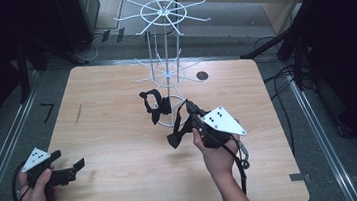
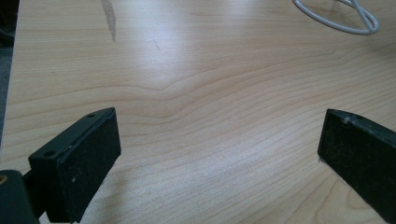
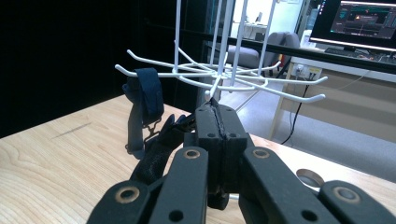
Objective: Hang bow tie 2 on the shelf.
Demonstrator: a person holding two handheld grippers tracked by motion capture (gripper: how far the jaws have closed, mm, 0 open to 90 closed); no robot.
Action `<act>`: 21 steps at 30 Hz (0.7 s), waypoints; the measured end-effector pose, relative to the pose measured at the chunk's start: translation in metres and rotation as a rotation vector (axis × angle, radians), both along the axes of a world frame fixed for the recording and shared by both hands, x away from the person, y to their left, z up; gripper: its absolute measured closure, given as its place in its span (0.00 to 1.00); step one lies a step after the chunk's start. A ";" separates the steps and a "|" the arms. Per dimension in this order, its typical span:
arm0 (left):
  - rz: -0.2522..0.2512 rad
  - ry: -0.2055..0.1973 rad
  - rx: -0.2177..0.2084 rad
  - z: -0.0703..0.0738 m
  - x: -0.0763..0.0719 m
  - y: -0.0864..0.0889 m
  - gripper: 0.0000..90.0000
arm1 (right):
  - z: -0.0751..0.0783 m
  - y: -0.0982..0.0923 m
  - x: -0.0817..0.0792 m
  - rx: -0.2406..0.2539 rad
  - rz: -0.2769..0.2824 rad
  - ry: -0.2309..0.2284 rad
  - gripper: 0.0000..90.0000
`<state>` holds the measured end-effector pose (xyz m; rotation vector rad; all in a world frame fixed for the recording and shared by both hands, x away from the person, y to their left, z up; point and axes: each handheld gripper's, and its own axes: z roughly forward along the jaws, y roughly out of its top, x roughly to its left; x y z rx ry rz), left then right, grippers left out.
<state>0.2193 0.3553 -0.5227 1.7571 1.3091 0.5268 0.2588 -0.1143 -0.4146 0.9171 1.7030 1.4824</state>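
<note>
Right claw (image 3: 217,135) pinches strap (image 1: 178,130) (below rack (image 1: 165,46)).

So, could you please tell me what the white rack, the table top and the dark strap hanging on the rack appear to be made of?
The white rack looks like thin metal wire with a smooth white coating: slim, rigid hooks with an even sheen. The table top looks like pale wood or wood-look laminate, matte, with clear grain lines. The dark strap seems to be woven fabric: it drapes limply and looks dull, not shiny.

Two bow ties (image 1: 155,105), one rack (image 1: 165,46)
</note>
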 end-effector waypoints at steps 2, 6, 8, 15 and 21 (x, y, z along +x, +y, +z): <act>-0.001 0.001 0.001 0.000 0.000 0.000 0.00 | 0.001 0.001 0.000 0.000 0.001 -0.003 1.00; -0.002 0.001 0.004 0.000 0.000 0.000 0.00 | 0.005 0.002 0.001 -0.001 0.002 -0.006 1.00; -0.001 0.000 0.003 0.000 0.000 0.000 0.00 | 0.007 0.002 0.002 0.000 0.002 -0.013 1.00; -0.002 0.001 0.003 0.000 0.000 0.000 0.00 | 0.010 0.003 0.004 -0.003 0.006 -0.014 1.00; -0.003 0.001 0.004 0.000 0.000 0.001 0.00 | 0.015 0.006 0.007 -0.009 0.011 -0.024 1.00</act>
